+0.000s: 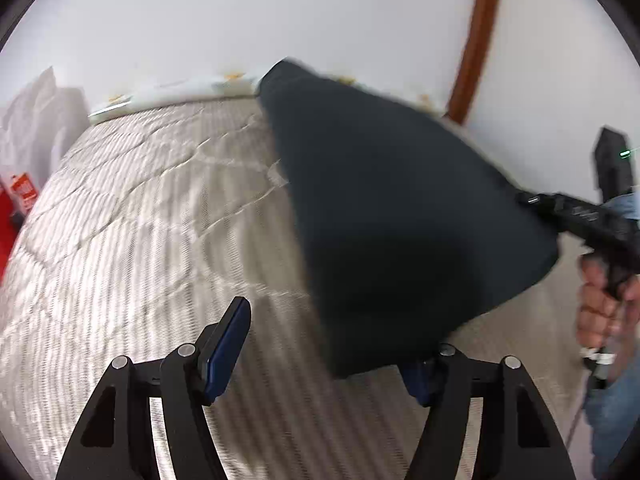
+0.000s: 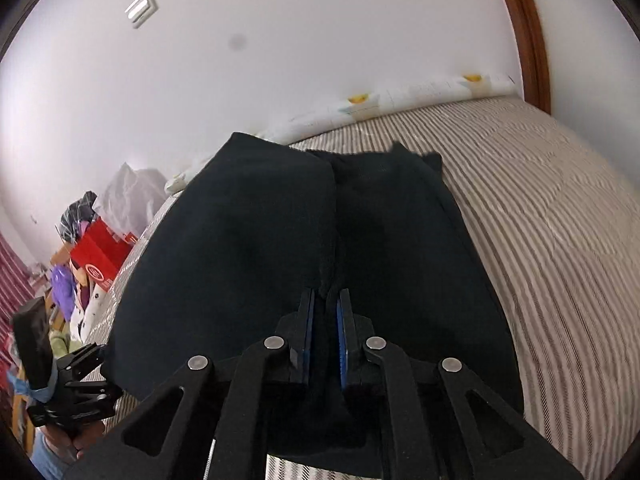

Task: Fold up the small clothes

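A dark navy garment (image 1: 384,208) hangs in the air over the striped bed, blurred by motion. In the right wrist view the same garment (image 2: 248,240) spreads out ahead of me. My right gripper (image 2: 326,304) is shut on a fold of the garment at its near edge; it also shows from the side in the left wrist view (image 1: 532,200), at the garment's right corner. My left gripper (image 1: 328,344) is open and holds nothing. Its left finger (image 1: 228,344) is in plain view. The hanging cloth covers the tip of its right finger. The left gripper also shows in the right wrist view (image 2: 80,372), low beside the garment.
The bed has a grey-and-white striped quilt (image 1: 140,220) with a flowered pillow (image 2: 420,100) along the wall. A brown wooden frame (image 2: 528,32) stands at the bed's far end. A red box (image 2: 100,256) and piled clothes (image 2: 80,304) lie beside the bed.
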Tool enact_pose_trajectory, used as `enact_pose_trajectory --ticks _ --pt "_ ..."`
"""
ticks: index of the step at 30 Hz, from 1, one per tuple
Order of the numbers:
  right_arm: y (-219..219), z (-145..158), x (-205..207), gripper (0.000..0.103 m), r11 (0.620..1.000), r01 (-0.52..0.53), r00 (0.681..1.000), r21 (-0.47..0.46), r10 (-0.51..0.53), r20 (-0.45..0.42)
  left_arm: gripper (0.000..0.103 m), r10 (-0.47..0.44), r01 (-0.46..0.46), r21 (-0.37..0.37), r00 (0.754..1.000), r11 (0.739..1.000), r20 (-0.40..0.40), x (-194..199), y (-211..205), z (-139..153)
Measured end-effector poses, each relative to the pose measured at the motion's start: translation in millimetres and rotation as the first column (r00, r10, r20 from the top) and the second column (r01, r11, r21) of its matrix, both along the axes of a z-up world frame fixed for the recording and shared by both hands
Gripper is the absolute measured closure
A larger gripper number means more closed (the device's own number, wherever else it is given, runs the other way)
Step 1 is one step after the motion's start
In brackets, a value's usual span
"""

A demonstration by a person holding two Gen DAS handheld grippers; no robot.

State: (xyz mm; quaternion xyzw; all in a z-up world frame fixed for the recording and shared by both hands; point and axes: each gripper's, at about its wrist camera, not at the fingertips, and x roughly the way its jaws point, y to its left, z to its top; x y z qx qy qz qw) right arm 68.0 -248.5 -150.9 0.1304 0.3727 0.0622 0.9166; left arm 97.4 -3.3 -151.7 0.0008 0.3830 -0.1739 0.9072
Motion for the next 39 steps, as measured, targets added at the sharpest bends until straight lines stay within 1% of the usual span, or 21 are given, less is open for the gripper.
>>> enact_pose_trajectory --ticks 2,5,8,11,14,15,16,17,18,19,22,24,26,27,28,29,31,33,34,37,39 --pt "-5.1 3.2 -1.0 0.075 1.0 0.013 1.0 0.018 -0.013 -0.002 0.037 -0.016 0.016 -0.002 1.0 1.0 -0.004 2.5 -8.6 1.1" --pt "-6.9 7.6 5.2 0.066 0.999 0.013 1.0 0.043 -0.013 -0.006 0.037 -0.024 0.024 0.012 0.999 1.0 -0.025 13.3 -22.1 -4.9" --pt "-0.3 5.3 20.7 0.062 0.999 -0.003 1.0 0.046 0.004 -0.025 0.037 -0.014 0.015 0.027 0.998 1.0 -0.059 22.4 -29.5 -11.7" --pt "6.5 -2.6 40.6 0.061 0.997 -0.011 0.998 0.081 0.017 -0.065 0.037 -0.013 0.014 0.012 0.997 1.0 -0.071 26.3 -26.4 -14.0" --pt "12.9 -10.2 56.1 0.058 0.993 -0.008 0.995 0.117 0.019 -0.093 0.037 -0.006 0.009 0.045 0.998 0.999 -0.065 23.7 -28.5 -16.7" --pt "16.8 -11.8 60.9 0.058 0.993 -0.006 0.995 0.122 0.018 -0.103 0.037 -0.004 0.008 0.057 0.998 0.998 -0.064 23.5 -35.2 -16.7" --pt "20.2 -13.4 64.9 0.064 0.992 -0.011 0.993 0.124 0.026 -0.114 0.036 -0.002 0.006 0.066 0.998 0.998 -0.063 23.2 -36.7 -17.1" --pt "22.9 -13.8 66.6 0.079 0.992 -0.02 0.993 0.124 0.035 -0.116 0.036 -0.001 0.005 0.071 0.998 0.997 -0.062 23.8 -37.6 -17.5" --pt "26.9 -14.1 68.4 0.087 0.991 -0.038 0.991 0.125 0.053 -0.12 0.035 0.001 0.003 0.071 0.998 0.997 -0.062 24.6 -38.1 -17.9" --pt "31.8 -12.6 70.1 0.089 0.992 -0.056 0.99 0.114 0.069 -0.119 0.035 0.005 0.0 0.072 0.998 0.997 -0.062 25.1 -38.4 -17.9" --pt "35.0 7.6 59.2 0.092 0.995 -0.088 0.995 0.046 0.09 -0.039 0.035 0.012 -0.006 0.104 0.998 0.995 -0.055 24.3 -44.2 -18.1" --pt "25.1 36.4 38.5 0.094 0.997 -0.069 0.995 0.041 0.066 0.078 0.035 0.012 -0.006 0.106 0.998 0.994 -0.055 26.0 -45.1 -18.7" --pt "13.4 60.0 16.2 0.094 0.999 -0.041 0.983 0.014 0.037 0.182 0.034 0.013 -0.007 0.108 0.998 0.994 -0.055 24.3 -45.7 -19.5" --pt "4.4 70.9 0.9 0.094 1.0 0.001 0.972 -0.02 0.004 0.236 0.034 0.01 -0.004 0.109 0.998 0.994 -0.054 24.3 -46.4 -19.9" --pt "-2.7 73.3 -5.8 0.094 0.999 0.028 0.969 -0.042 -0.017 0.248 0.034 0.009 -0.003 0.11 0.999 0.994 -0.054 24.3 -45.7 -20.2" --pt "-9.5 71.6 -8.2 0.094 0.997 0.05 0.97 -0.058 -0.035 0.24 0.034 0.006 0.0 0.111 0.999 0.994 -0.054 24.6 -46.5 -20.6" --pt "-30.0 49.3 -2.9 0.094 0.993 0.095 0.986 -0.074 -0.084 0.143 0.034 0.003 0.003 0.114 0.999 0.994 -0.053 24.3 -47.5 -21.0" --pt "-44.0 19.3 7.8 0.094 0.993 0.106 0.994 -0.058 -0.104 0.022 0.034 0.003 0.003 0.116 0.999 0.993 -0.053 21.6 -46.4 -21.1" --pt "-46.5 10.8 8.9 0.094 0.993 0.105 0.994 -0.057 -0.105 -0.002 0.034 0.003 0.003 0.116 0.999 0.993 -0.054 20.4 -46.0 -21.0" --pt "-45.4 3.9 6.3 0.089 0.991 0.111 0.994 -0.081 -0.112 -0.014 0.035 -0.003 0.009 0.112 0.998 0.994 -0.059 15.6 -43.8 -20.3" --pt "-43.3 10.4 -3.4 0.082 0.986 0.124 0.992 -0.111 -0.126 -0.016 0.036 -0.024 0.029 0.108 0.999 0.994 -0.048 5.6 -38.6 -16.5"
